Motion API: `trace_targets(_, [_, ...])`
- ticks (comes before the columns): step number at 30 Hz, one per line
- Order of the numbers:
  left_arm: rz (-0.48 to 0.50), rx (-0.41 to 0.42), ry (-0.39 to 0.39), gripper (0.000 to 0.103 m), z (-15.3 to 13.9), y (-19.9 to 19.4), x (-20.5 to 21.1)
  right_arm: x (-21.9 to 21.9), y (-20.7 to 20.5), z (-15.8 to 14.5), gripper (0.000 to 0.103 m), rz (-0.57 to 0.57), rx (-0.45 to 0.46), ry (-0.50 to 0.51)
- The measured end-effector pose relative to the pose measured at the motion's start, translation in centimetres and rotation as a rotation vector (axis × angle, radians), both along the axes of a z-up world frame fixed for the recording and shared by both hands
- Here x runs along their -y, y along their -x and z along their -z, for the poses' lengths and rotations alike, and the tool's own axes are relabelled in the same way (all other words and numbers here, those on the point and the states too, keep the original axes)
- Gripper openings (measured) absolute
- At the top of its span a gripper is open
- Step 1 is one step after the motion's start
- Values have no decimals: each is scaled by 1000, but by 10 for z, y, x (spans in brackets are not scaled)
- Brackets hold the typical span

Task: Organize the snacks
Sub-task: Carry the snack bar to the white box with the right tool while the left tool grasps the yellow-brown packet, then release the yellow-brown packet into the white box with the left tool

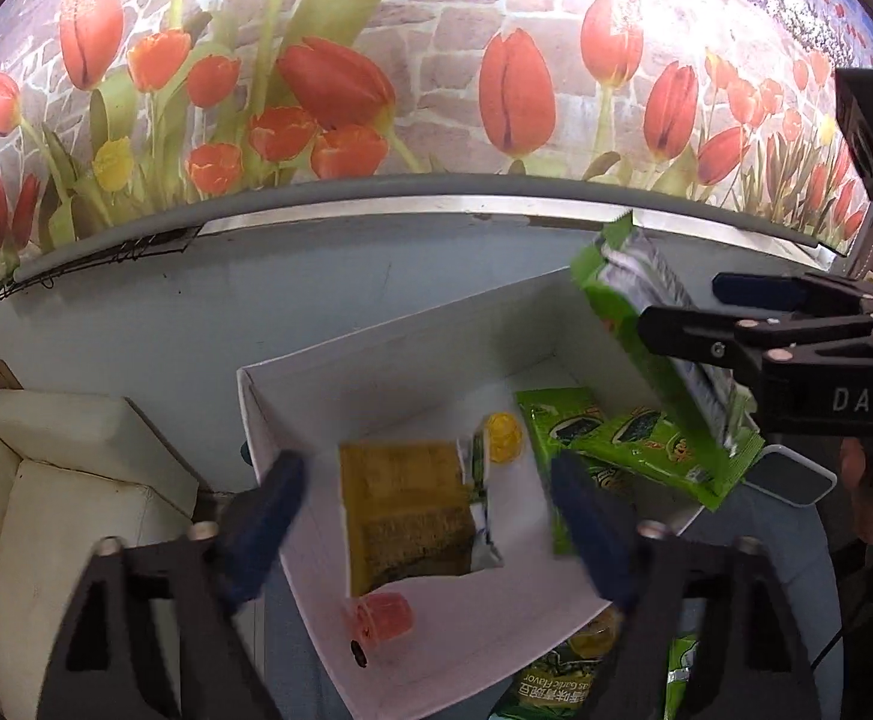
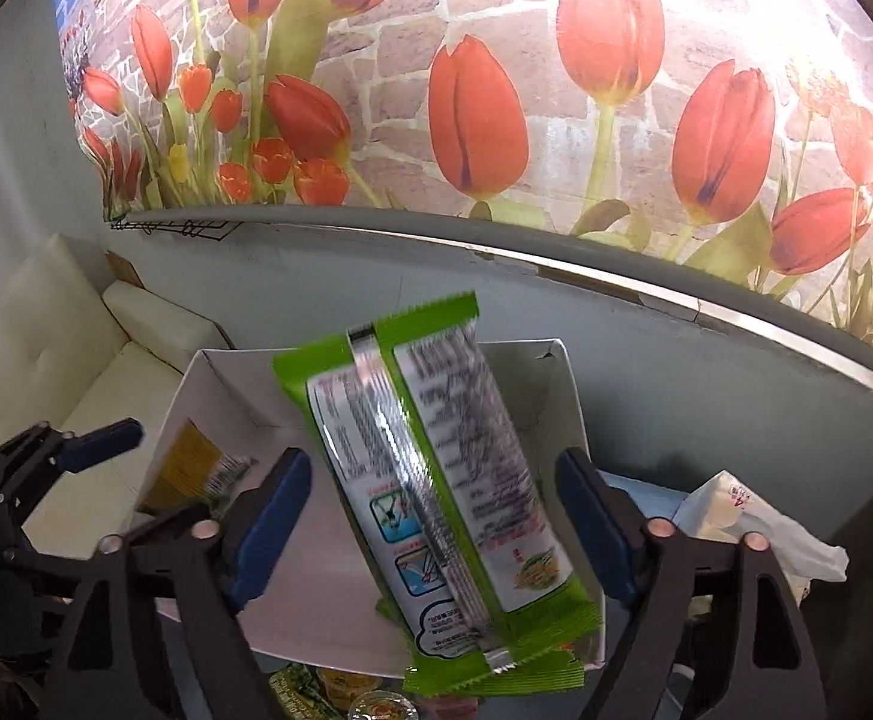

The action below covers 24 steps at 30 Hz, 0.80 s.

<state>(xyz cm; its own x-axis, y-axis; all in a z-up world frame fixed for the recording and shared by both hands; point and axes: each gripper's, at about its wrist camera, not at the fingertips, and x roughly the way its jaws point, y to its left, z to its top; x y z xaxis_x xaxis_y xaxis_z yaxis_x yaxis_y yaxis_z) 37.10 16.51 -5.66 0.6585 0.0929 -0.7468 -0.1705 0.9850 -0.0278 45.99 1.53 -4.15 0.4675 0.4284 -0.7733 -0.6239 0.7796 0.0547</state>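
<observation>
Tulip-print wall behind, grey-blue table (image 1: 154, 312) below; my right gripper (image 2: 430, 531) stands spread, its pads clear of the long green foil snack packet (image 2: 436, 474) tilted between them over the white cardboard box (image 2: 568, 402). My left gripper (image 1: 430, 516) gapes empty above that box. I judge this the drop-in step, next fetching strays; inside lie a yellow packet (image 1: 406, 516), green packets (image 1: 628, 444) and jelly cups (image 1: 385, 615).

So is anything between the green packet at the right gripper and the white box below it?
Nothing visible blocks it. The green snack packet hangs between the right gripper's open jaws, above the white box. Under it lie two more green packets; bare box floor shows beside the yellow packet.
</observation>
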Motion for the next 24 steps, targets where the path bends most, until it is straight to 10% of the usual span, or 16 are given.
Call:
trace_targets(13, [26, 49, 0, 102, -14, 28, 7, 30, 43, -25, 94, -47, 81, -105])
trace_targets(24, [159, 83, 6, 103, -21, 131, 61, 115, 186, 31, 94, -460, 166, 93])
